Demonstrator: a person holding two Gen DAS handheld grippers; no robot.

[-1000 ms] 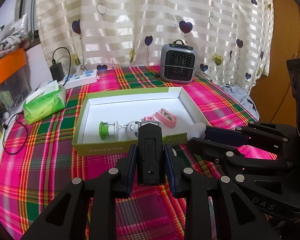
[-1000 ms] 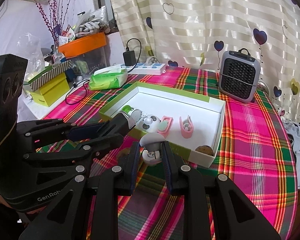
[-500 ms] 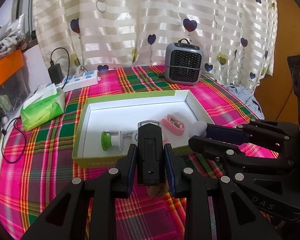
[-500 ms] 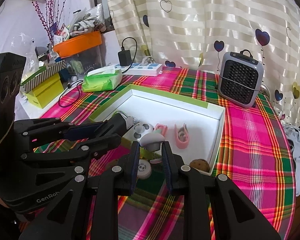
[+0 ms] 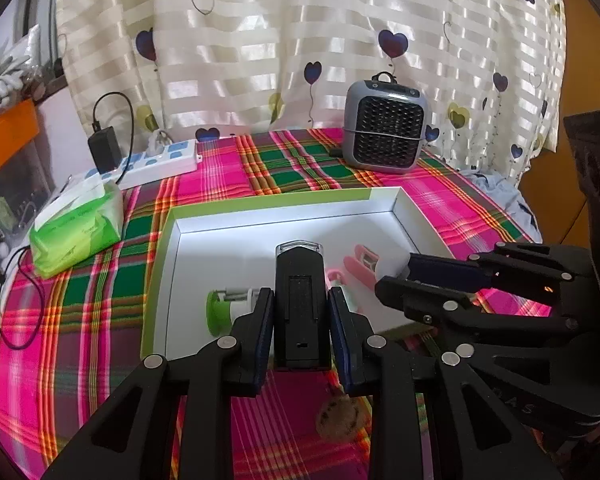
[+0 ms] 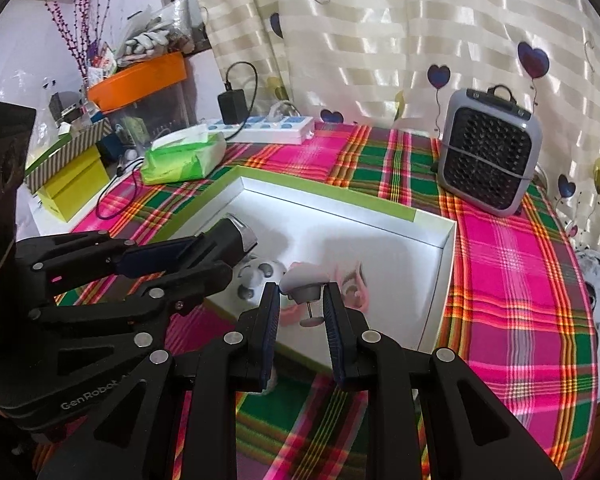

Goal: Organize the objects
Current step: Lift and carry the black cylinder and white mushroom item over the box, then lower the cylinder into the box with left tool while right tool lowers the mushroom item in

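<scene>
My left gripper is shut on a black rectangular device with a clear tip and holds it over the near edge of the white box with a green rim. My right gripper is shut on a small white mushroom-shaped object, held above the box. In the box lie a green-and-white item, a pink clip and a round white-and-grey toy. A brown cookie-like piece lies on the cloth below my left gripper.
A grey mini heater stands behind the box. A green tissue pack and a white power strip with charger lie at the back left. Yellow and orange boxes crowd the far left. The plaid table edge drops off right.
Both grippers have risen and moved forward over the box with their objects. The brown piece has come into view below my left gripper.
</scene>
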